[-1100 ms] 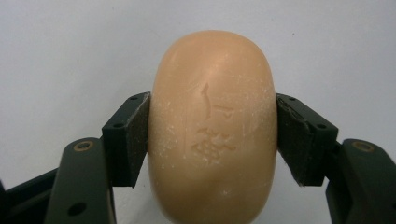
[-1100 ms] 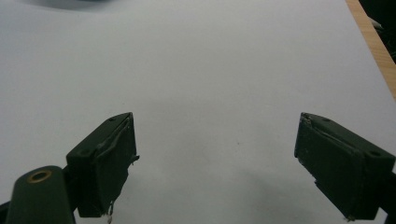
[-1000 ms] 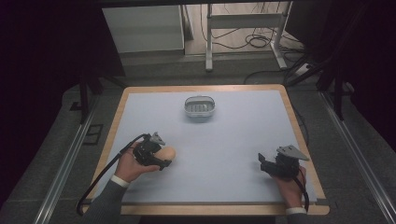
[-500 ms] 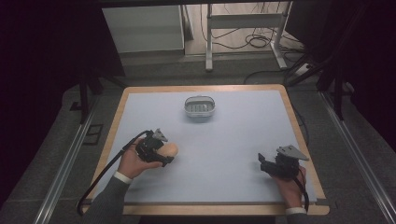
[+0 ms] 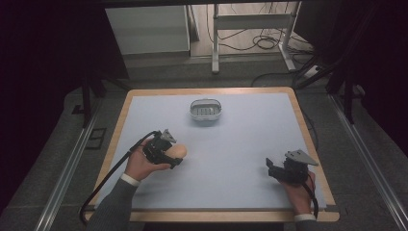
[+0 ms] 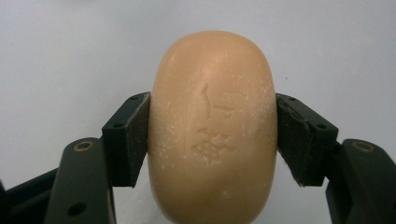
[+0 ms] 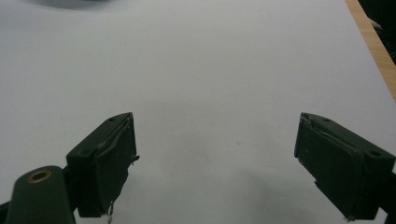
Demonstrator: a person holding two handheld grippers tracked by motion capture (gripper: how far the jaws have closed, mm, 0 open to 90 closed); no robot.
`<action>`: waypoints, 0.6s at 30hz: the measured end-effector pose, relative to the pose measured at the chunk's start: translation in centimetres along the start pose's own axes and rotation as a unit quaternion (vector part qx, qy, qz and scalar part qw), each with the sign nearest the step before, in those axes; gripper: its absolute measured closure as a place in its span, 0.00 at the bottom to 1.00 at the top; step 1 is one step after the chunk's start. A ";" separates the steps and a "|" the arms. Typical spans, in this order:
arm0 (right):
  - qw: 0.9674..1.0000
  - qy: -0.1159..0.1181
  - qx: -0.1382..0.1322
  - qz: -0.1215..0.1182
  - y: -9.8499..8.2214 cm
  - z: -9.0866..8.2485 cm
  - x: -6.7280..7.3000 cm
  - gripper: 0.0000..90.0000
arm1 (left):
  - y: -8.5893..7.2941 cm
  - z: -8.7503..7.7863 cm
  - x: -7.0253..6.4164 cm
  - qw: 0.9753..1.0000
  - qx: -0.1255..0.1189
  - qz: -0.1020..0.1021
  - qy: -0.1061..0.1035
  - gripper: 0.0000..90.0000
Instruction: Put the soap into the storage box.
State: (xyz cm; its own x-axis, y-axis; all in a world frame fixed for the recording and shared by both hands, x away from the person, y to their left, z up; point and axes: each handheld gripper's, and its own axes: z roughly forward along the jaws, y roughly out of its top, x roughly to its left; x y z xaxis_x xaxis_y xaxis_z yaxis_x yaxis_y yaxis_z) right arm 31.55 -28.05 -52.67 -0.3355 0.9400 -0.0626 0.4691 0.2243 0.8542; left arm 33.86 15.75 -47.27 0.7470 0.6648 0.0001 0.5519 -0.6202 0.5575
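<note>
The tan bar of soap [image 6: 212, 130] sits low on the left part of the table [image 5: 250, 144], squeezed tight between both pads of the left gripper [image 5: 168, 155]; the right gripper [image 7: 215, 158] rests far off with its jaws wide apart, holding nothing; a small soap dish [image 5: 205, 111] sits farther back
</note>
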 end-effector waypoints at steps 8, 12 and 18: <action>1.000 0.000 0.000 0.000 0.0 0.0 0.0 0.15 | 0.6 -0.1 0.2 1.000 -0.003 0.001 0.000 0.36; 1.000 0.000 0.001 0.000 0.0 0.0 0.0 0.15 | 1.0 -0.2 0.1 1.000 -0.007 0.003 0.000 0.36; 1.000 0.002 0.003 0.000 0.0 0.1 0.0 0.15 | 1.8 -0.3 0.1 1.000 -0.009 0.007 0.002 0.36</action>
State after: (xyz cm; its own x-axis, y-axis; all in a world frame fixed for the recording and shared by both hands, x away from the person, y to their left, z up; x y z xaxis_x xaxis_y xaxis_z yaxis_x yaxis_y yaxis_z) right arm 31.61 -28.04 -52.68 -0.3385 0.9390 -0.0612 0.4737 0.2262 0.8511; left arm 34.78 14.84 -46.01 0.7536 0.6573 0.0112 0.5345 -0.6225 0.5717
